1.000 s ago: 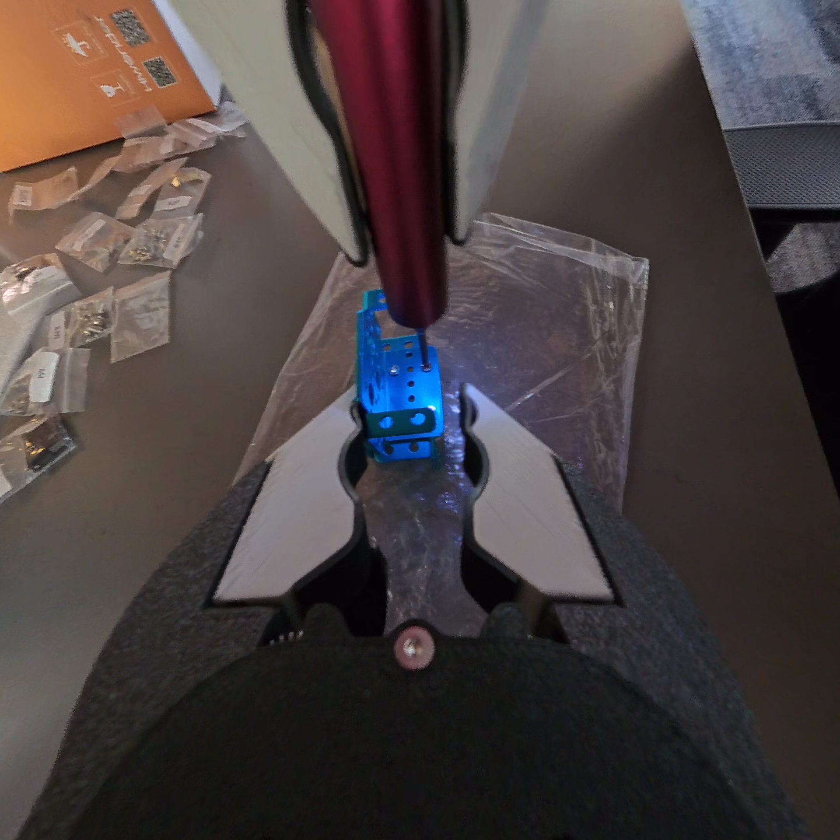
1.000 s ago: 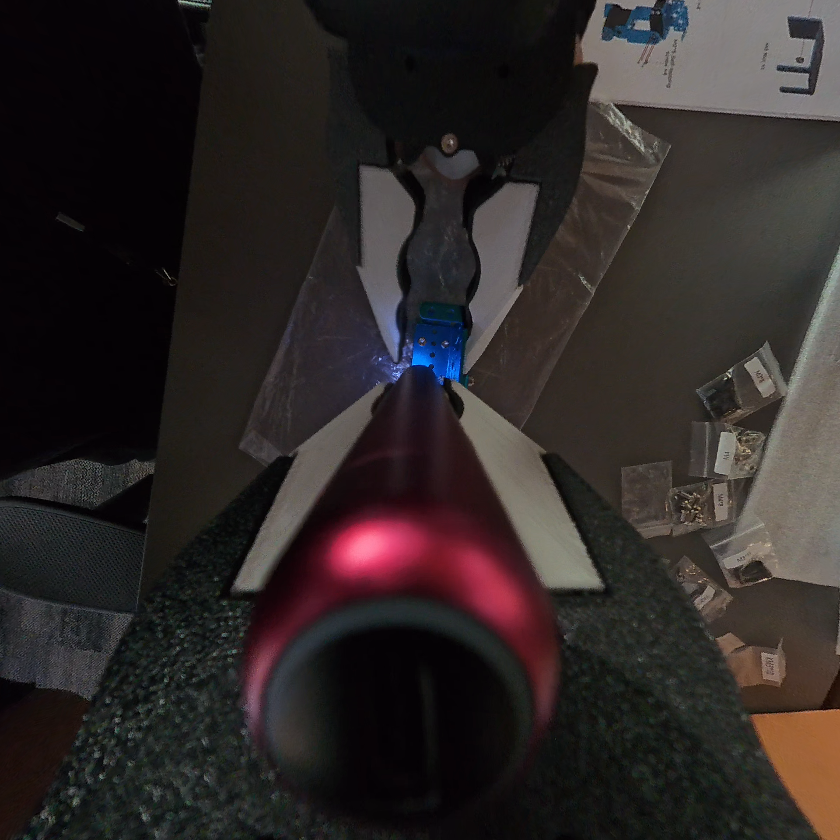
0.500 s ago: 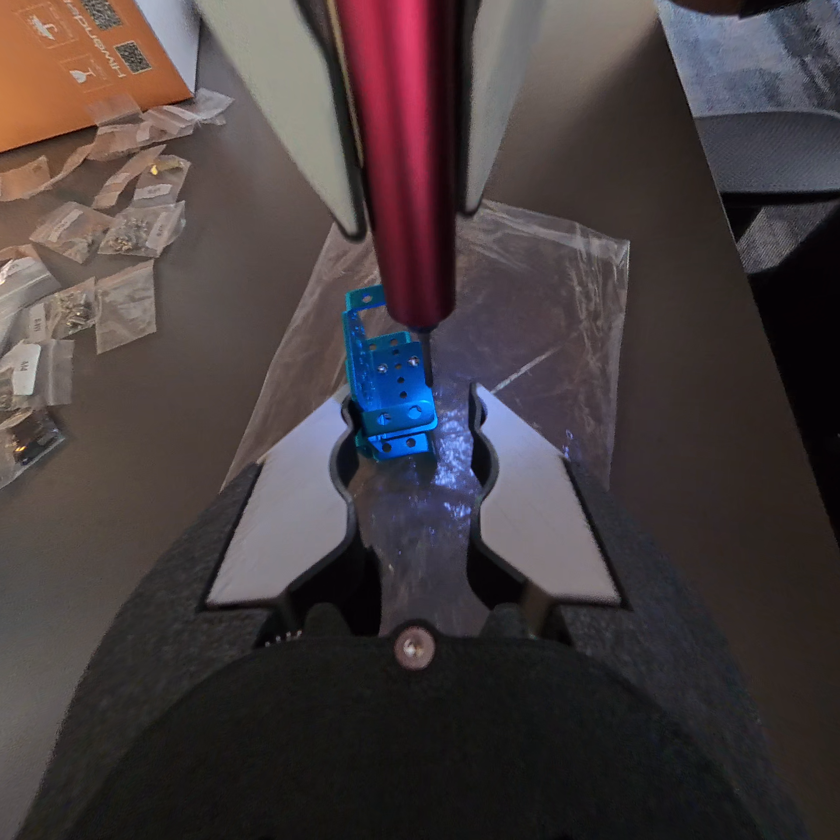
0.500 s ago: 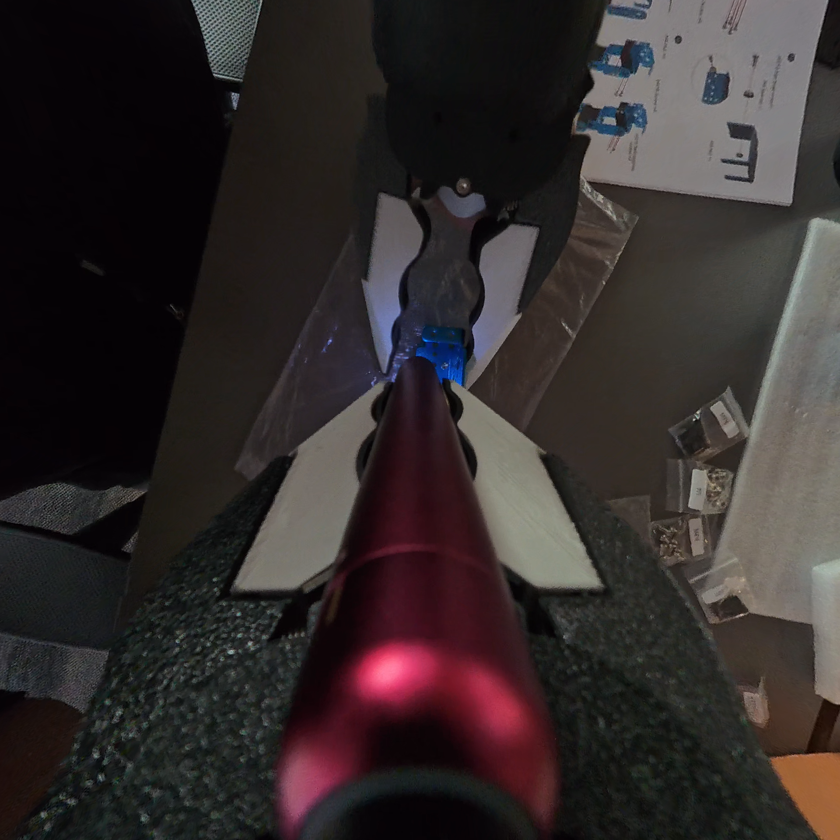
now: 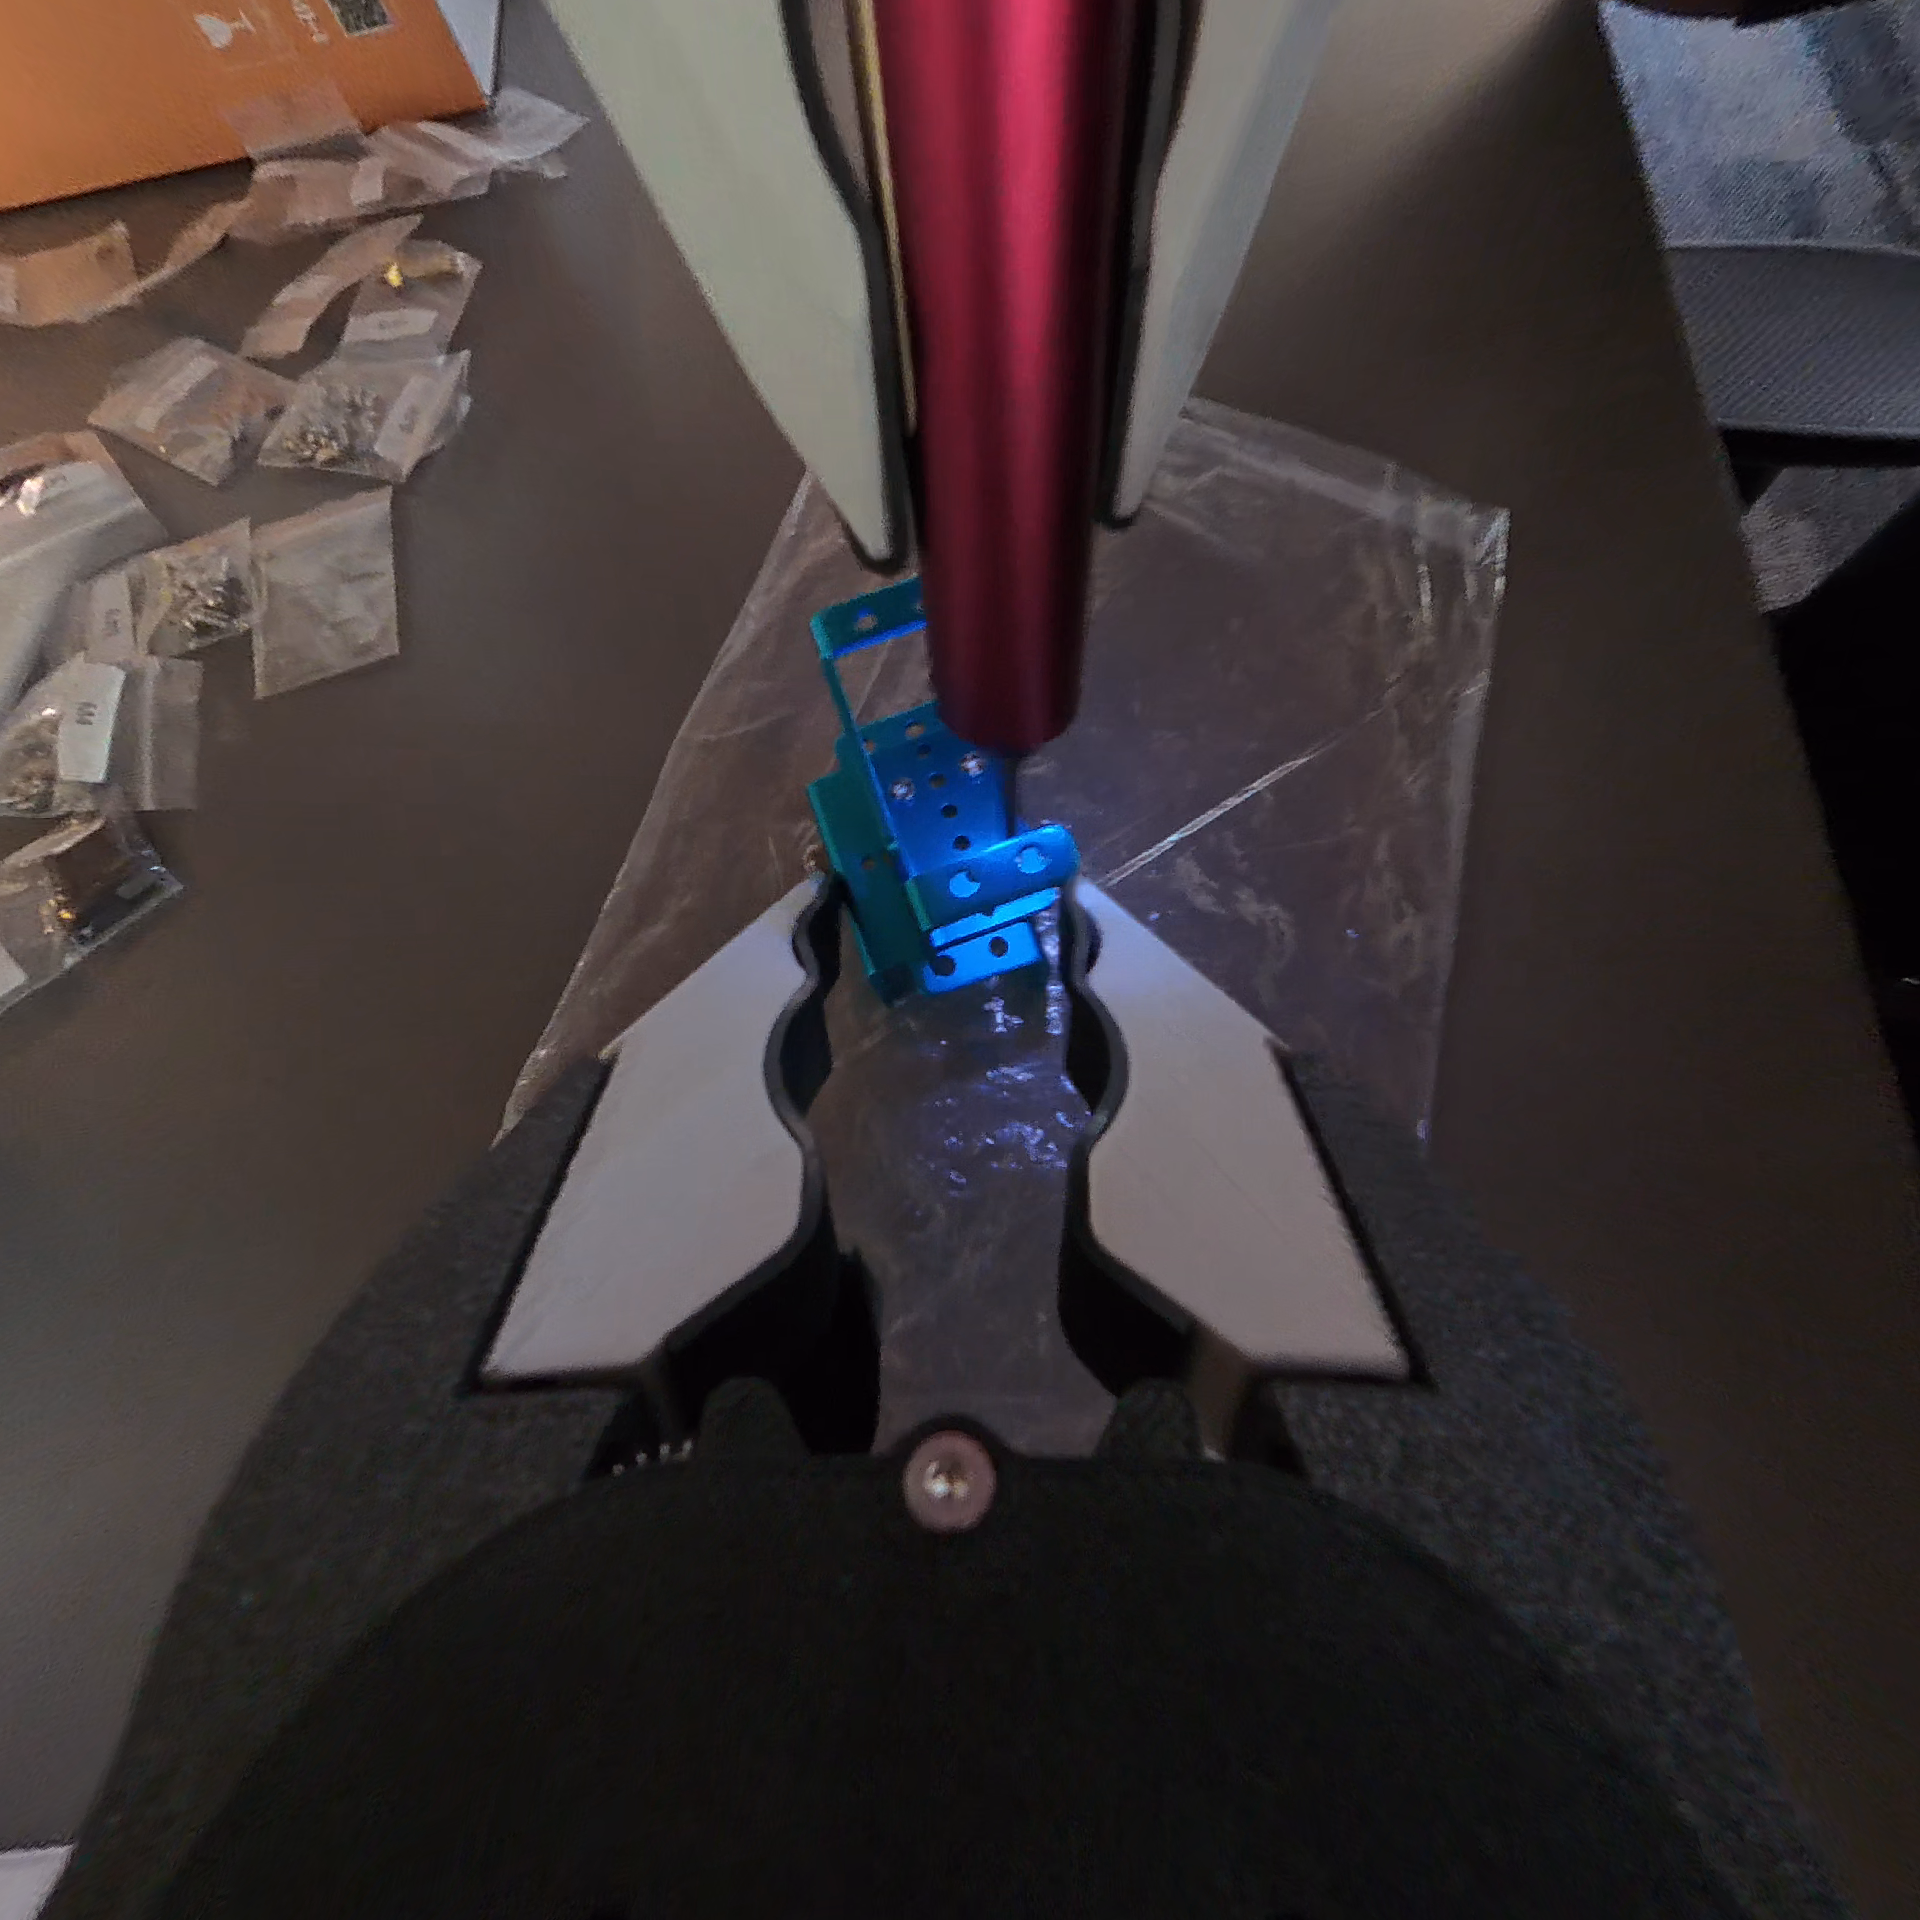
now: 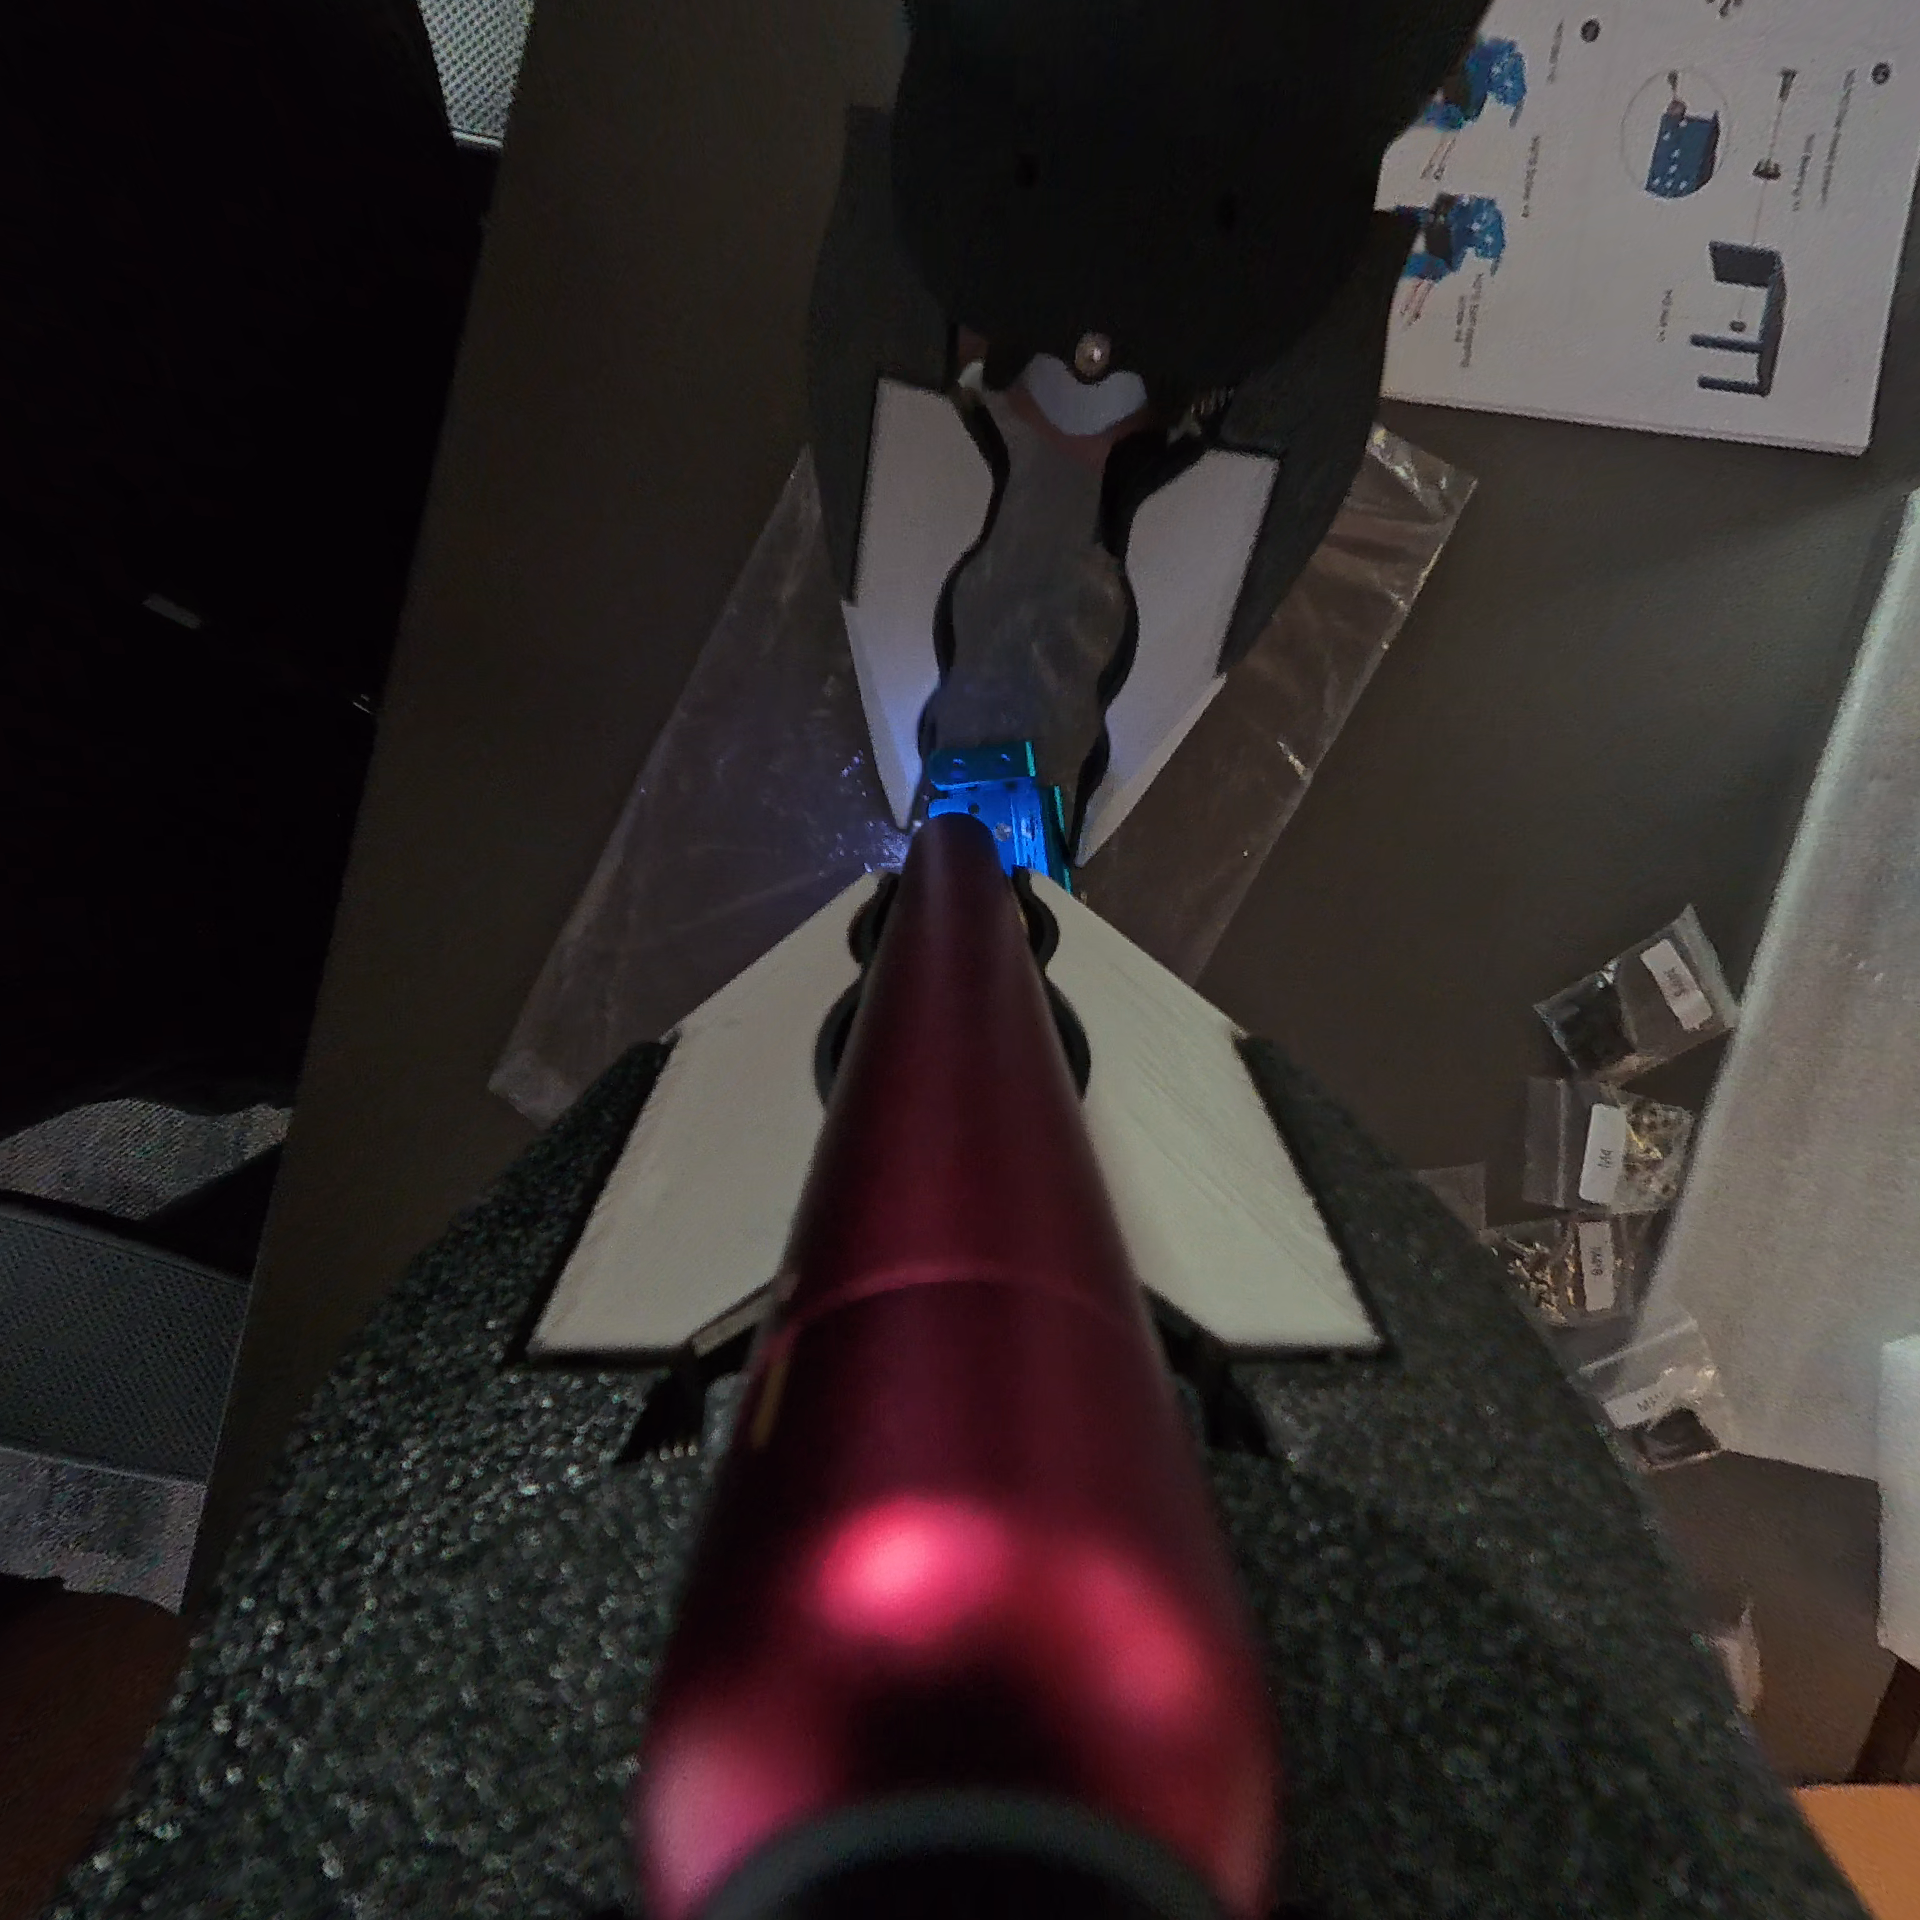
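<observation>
The left gripper (image 5: 951, 914), jaws spread, flanks the upright blue bracket (image 5: 940, 862) on the plastic sheet (image 5: 1299, 727) near the tabletop's edge—touching uncertain—while the right gripper (image 6: 961, 883), clamping a red screwdriver (image 6: 935, 1247), points its tip down at the bracket's top.

A blue perforated metal bracket (image 5: 940, 883) stood tilted on a clear plastic bag (image 5: 1247, 790), lit bluish. The red screwdriver (image 5: 1003, 416) pointed down, its tip at the bracket's holed top face.

Counted: 2 grippers, left gripper (image 5: 951, 914) & right gripper (image 6: 961, 883); 1 red screwdriver (image 5: 997, 416); 1 blue bracket (image 5: 935, 842); 1 plastic sheet (image 5: 1247, 727); approx. 10 small parts bags (image 5: 208, 499) at 9 o'clock; 1 orange box (image 5: 156, 94); 1 instruction sheet (image 6: 1662, 208).
</observation>
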Motion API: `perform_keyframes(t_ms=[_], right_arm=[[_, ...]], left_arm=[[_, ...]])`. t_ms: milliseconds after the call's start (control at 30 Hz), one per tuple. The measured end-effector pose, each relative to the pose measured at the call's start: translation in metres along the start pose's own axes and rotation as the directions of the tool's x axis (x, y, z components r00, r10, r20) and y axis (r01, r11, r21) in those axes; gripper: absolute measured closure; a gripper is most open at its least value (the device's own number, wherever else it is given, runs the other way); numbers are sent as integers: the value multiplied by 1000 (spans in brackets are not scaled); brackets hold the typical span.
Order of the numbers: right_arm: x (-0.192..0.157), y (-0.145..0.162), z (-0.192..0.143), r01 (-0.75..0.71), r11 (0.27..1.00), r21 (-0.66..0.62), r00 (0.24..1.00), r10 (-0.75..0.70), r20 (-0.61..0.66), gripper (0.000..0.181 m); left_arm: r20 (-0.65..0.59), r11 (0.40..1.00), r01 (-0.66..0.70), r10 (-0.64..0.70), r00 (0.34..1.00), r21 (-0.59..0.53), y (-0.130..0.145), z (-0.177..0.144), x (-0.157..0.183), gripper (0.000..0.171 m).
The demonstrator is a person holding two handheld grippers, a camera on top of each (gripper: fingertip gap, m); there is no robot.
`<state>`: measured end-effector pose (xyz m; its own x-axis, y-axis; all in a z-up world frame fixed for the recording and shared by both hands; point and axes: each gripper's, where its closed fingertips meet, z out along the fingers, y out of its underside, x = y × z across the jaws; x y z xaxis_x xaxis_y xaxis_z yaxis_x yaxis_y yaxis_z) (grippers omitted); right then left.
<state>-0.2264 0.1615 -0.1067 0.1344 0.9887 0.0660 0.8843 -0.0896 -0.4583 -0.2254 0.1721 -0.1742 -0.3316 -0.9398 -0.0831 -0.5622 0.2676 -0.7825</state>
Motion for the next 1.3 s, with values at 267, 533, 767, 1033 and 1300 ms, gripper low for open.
perform_keyframes(t_ms=[267, 533, 767, 1033, 1300], right_arm=[[-3, 0, -1, 11, 1000, -21, 1000, -10, 20, 161], [-2, 2, 0, 11, 999, -32, 1000, -11, 19, 160], [-1, 4, -2, -2, 999, -44, 1000, 3, 22, 160], [-3, 1, 1, 9, 996, -90, 1000, -8, 12, 160], [-2, 0, 1, -6, 992, -122, 1000, 8, 19, 160]], left_arm=[[0, 1000, -11, 11, 1000, 3, 1, 1, 0, 131], [0, 1000, -18, 18, 1000, 3, 1, 1, 0, 131], [0, 1000, -21, 21, 1000, 3, 1, 1, 0, 131], [-2, 1000, -20, 20, 1000, 4, 1, 2, 0, 131], [3, 1000, -22, 22, 1000, 3, 1, 2, 0, 131]])
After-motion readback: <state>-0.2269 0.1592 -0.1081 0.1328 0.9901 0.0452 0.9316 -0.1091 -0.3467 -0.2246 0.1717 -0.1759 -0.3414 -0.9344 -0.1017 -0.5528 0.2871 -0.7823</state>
